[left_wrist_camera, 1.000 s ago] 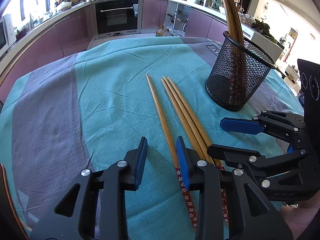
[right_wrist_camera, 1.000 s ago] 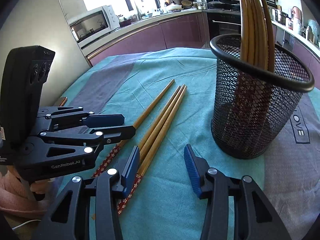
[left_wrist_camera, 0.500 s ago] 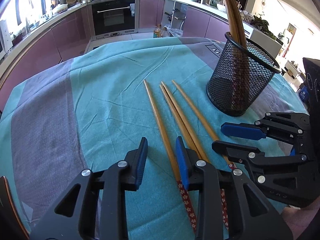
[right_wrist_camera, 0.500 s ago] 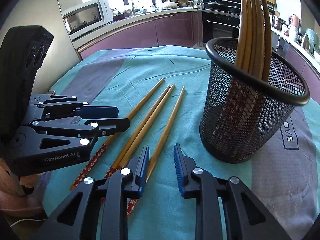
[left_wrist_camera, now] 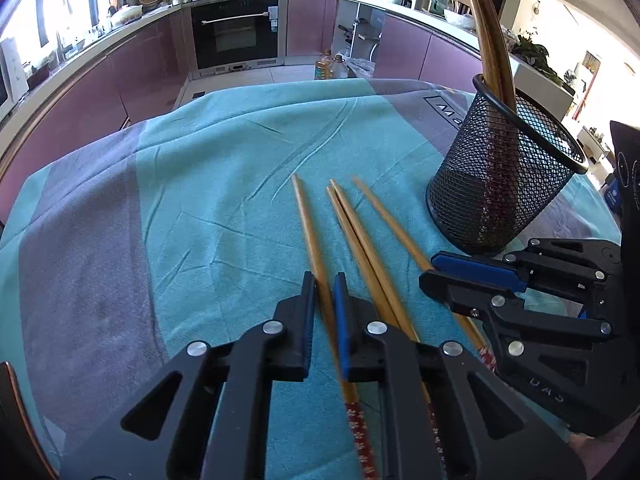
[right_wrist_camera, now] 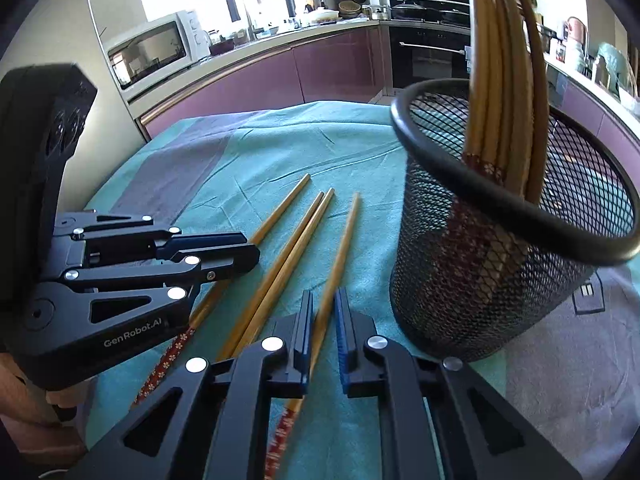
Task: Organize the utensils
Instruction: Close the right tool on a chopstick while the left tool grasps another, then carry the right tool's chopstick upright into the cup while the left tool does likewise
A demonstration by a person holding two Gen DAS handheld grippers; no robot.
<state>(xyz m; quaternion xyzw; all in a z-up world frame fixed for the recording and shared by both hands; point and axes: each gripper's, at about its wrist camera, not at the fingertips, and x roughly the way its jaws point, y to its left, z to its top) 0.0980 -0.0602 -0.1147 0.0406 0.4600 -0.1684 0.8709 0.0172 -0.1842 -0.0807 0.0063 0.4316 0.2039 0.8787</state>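
A teal and grey cloth (left_wrist_camera: 224,184) is spread over the tabletop; a built-in oven (left_wrist_camera: 235,36), purple cabinets (right_wrist_camera: 332,68) and a white microwave (right_wrist_camera: 154,50) are seen behind.

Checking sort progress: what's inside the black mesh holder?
The mesh holder has a bundle of wooden chopsticks standing in it, red patterned ends down, leaning on the rim. The exact count is unclear because they overlap. The holder's floor is hidden behind the mesh.
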